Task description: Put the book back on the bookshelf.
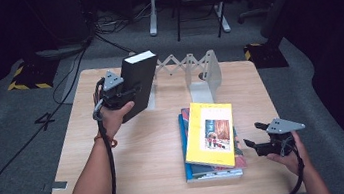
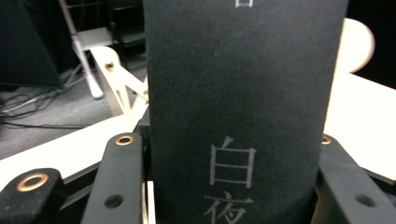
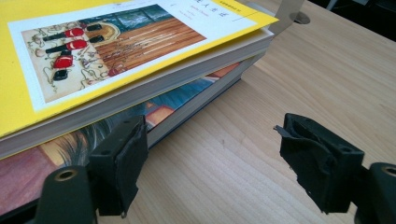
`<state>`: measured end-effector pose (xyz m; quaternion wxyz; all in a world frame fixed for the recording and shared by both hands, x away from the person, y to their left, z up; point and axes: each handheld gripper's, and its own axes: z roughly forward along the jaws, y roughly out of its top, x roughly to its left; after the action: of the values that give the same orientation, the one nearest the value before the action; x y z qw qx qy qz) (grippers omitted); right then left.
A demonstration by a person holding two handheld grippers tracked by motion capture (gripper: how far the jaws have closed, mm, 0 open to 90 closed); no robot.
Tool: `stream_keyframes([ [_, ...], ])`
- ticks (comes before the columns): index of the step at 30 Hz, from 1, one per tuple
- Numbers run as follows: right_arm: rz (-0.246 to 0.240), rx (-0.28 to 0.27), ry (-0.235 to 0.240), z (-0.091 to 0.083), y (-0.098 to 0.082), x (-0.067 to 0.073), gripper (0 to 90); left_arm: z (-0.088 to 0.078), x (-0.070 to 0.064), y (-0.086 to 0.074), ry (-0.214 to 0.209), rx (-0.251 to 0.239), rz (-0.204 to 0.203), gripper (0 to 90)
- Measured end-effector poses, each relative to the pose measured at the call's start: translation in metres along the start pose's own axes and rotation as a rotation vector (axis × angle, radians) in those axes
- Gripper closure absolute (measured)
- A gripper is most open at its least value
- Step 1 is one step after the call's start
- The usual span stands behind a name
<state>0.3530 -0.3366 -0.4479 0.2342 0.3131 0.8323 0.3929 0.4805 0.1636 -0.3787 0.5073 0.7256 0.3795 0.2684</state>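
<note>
The left tool (image 1: pixel 126 94) pinches the black book (image 1: pixel 138 81); next stand it in the rack (image 1: pixel 191 69). The right tool (image 1: pixel 258 136) waits, spread.

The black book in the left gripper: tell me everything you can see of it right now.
The black book is thick, with a matte black cover and white page edges showing at its top. Pale characters run down its spine. It stands upright, leaning slightly, at the far left part of the wooden table, just left of the white folding book rack. The left gripper is shut on it, its jaws pressing on both covers. Whether its bottom edge rests on the table I cannot tell.
</note>
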Motion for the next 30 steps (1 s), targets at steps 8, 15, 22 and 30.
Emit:
stream_keyframes([
  [8, -0.028, 0.031, 0.042, 0.004, -0.001, 0.005, 23.6, 0.024, -0.003, -0.006, 0.040, 0.015, -0.015, 53.8],
  [15, -0.028, 0.025, 0.041, 0.003, -0.001, 0.004, 23.6, 0.035, -0.003, -0.017, 0.078, 0.021, -0.035, 53.8],
  [22, -0.035, 0.034, 0.049, 0.005, -0.001, 0.006, 23.5, 0.034, -0.002, -0.027, 0.093, -0.018, -0.068, 53.6],
  [30, -0.043, 0.037, 0.051, 0.006, 0.000, 0.007, 23.6, 0.022, -0.004, -0.042, 0.114, -0.053, -0.103, 53.4],
])
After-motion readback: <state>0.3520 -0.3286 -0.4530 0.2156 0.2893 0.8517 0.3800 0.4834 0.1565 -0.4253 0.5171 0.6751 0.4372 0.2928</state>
